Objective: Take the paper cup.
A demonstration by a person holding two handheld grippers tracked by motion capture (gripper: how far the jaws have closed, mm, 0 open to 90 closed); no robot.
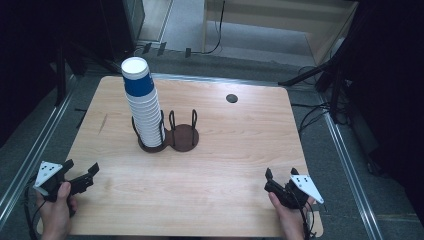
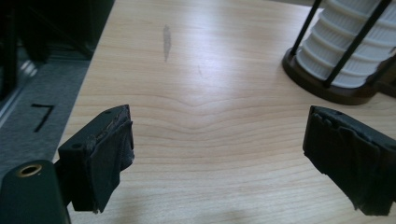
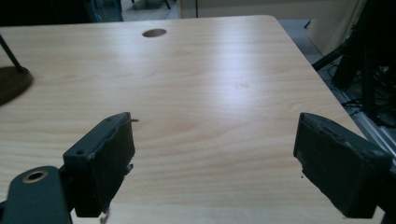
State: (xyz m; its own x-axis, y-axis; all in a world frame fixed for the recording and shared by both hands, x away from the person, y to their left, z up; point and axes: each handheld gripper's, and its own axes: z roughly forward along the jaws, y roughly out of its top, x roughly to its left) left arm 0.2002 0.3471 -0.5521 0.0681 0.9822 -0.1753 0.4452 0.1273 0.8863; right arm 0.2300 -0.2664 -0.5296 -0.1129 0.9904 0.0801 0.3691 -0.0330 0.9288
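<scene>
The pale wooden table point(image 1: 240, 165) lay bare between the two grippers, which rested at its near corners. Well ahead of the left gripper point(image 1: 82, 175), and off to that gripper's right, stood one tall stack of white paper cups point(image 1: 145, 107), the top cup banded blue, seated in one ring of a single dark two-ring wire cup holder point(image 1: 172, 135); its other ring point(image 1: 185, 132) was vacant. The right gripper point(image 1: 272, 182) sat farther from the stack. Both grippers stood with jaws wide apart and nothing between them. To do the reach well, I judged the left gripper should rise level with the top cup and close gently on its rim, lest the stack lean.
</scene>
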